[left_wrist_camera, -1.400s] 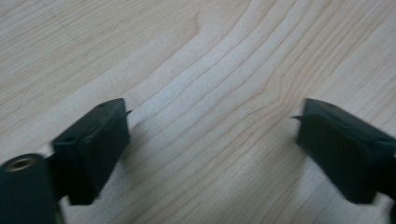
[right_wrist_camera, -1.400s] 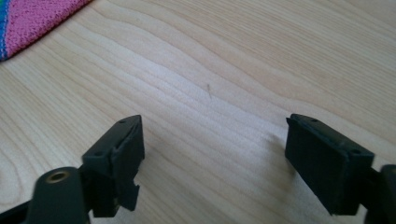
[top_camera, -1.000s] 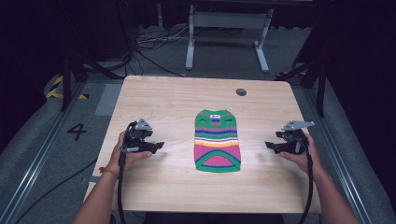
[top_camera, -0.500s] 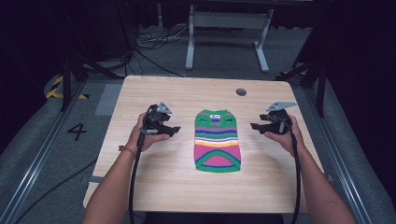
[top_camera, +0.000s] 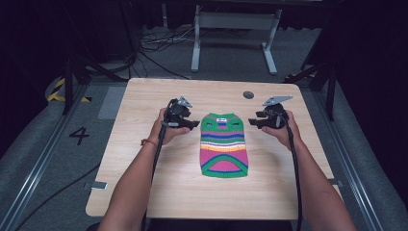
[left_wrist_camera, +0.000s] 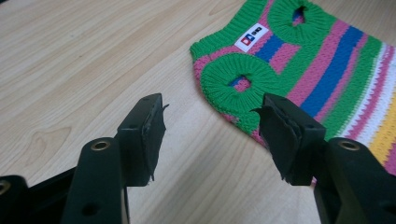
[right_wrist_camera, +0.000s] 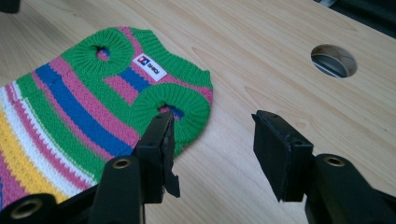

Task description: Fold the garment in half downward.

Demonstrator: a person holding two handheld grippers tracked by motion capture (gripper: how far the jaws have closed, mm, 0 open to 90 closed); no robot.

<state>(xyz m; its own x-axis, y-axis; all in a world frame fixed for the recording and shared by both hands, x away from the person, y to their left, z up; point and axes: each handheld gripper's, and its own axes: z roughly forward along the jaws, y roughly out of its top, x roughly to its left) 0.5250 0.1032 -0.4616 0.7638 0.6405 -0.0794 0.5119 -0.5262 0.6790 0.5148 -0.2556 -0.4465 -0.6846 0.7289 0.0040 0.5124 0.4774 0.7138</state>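
Nearest the camera in the high view, the person's two forearms came in from the bottom edge, each hand carrying a gripper toward the top end of a small striped knitted sweater point(top_camera: 224, 146) that lay flat in the middle of the wooden table point(top_camera: 144, 192), neck end away from the person. The left gripper point(top_camera: 192, 124) hung just beside the sweater's left shoulder; its jaws had just been closing yet stood apart with only bare wood between them, and in the left gripper view the green ribbed armhole point(left_wrist_camera: 236, 80) lay just ahead of the right-hand jaw, apart from the pads. The right gripper point(top_camera: 254, 121) sat just beside the opposite shoulder in much the same state: jaws narrowing but parted, nothing pinched, with the near armhole point(right_wrist_camera: 173, 108) showing just past the tip of one jaw in the right gripper view. Judged from this, the step in hand was the approach to a two-handed grasp of the shoulders, likely to fold or lift the garment. The next move would call for each gripper to ease inward and down until one jaw slid under the knit edge, then to close on the fabric rather than the table. Farther off, a round cable hole point(top_camera: 248, 95) pierced the table near its far edge, and beyond it stood a grey metal frame point(top_camera: 231, 29) on the dark floor.
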